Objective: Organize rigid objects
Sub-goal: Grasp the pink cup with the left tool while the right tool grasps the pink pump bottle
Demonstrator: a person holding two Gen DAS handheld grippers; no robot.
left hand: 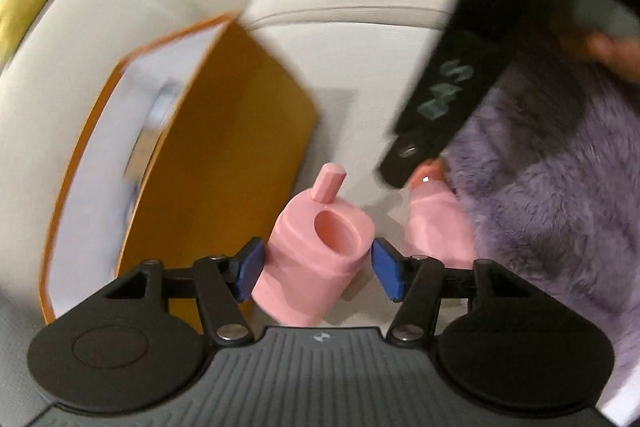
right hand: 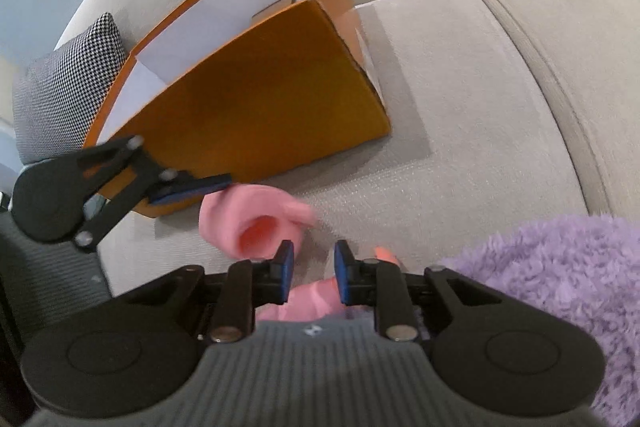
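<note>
A pink container with a spout and an oval hole stands tilted between the blue pads of my left gripper, which is shut on it. The right wrist view shows this container blurred, beside one of the left gripper's fingers. A second pink bottle with an orange-pink top stands just to its right. A finger of my right gripper reaches down onto that top. My right gripper has its jaws nearly together, with the bottle's body showing between and under the pads.
An orange box, white inside, stands open on the beige sofa seat, left of both pink things, with some items in it. A fluffy purple blanket lies to the right. A checked cushion leans behind the box.
</note>
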